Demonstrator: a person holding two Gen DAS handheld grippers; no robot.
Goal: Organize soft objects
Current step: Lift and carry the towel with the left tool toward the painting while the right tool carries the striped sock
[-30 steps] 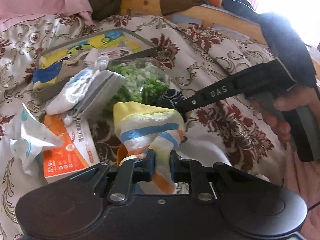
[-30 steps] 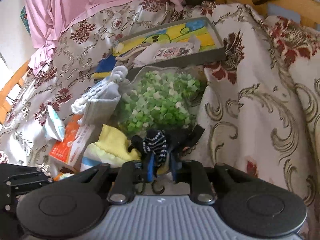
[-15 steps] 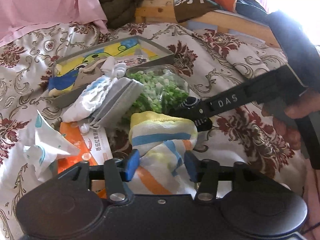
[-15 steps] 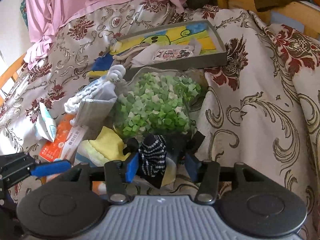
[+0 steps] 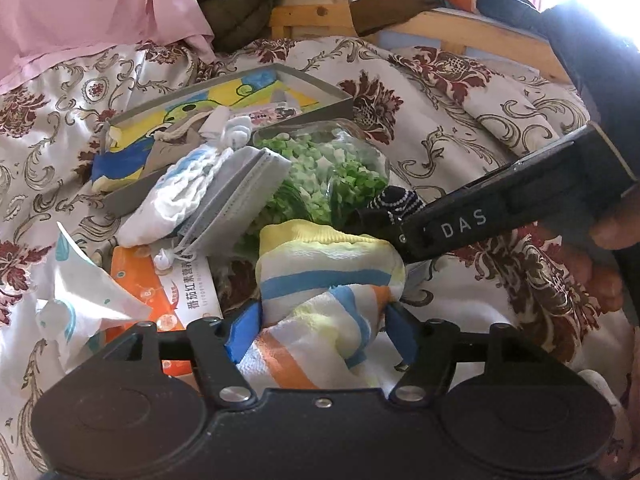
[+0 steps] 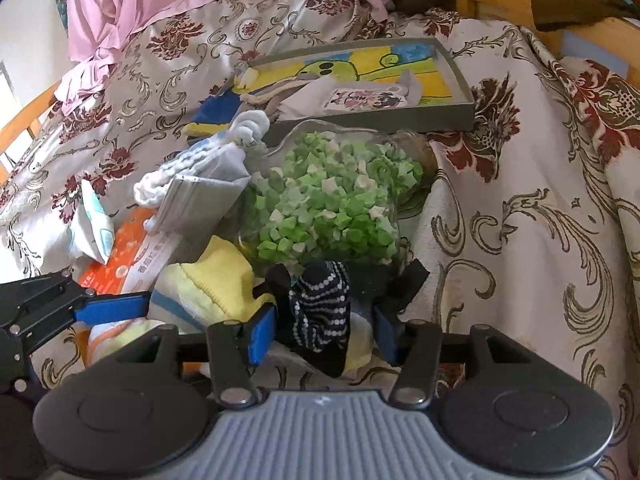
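Striped in yellow, blue and orange, sock (image 5: 326, 280) lying on the bed (image 5: 460, 128) in the left wrist view, bunched between the blue pads (image 5: 242, 330) of the left gripper (image 5: 320, 332). Jaws just opened and spread wide, left pad touching or just beside the cloth, right pad at its edge, no pinch. Beyond the sock: clear bag of green paper stars (image 5: 332, 168), grey pouch (image 5: 236, 196), white knit piece (image 5: 180, 196), orange box (image 5: 160, 280), grey tray (image 5: 224, 92) further back. From the right, reaching in above the sock's far end, right gripper (image 5: 384, 220) over a black dotted sock (image 5: 396, 200).

Black with white dots, sock (image 6: 320, 312) standing between the pads (image 6: 262, 330) of the right gripper (image 6: 324, 332) in the right wrist view. Jaws about half spread after opening, left pad close against the sock, right pad clear of it, nothing pinched. Striped sock (image 6: 216, 280) just left of it, bag of stars (image 6: 332, 200) right behind. Left gripper (image 6: 112, 308) at the left edge, one blue pad showing.
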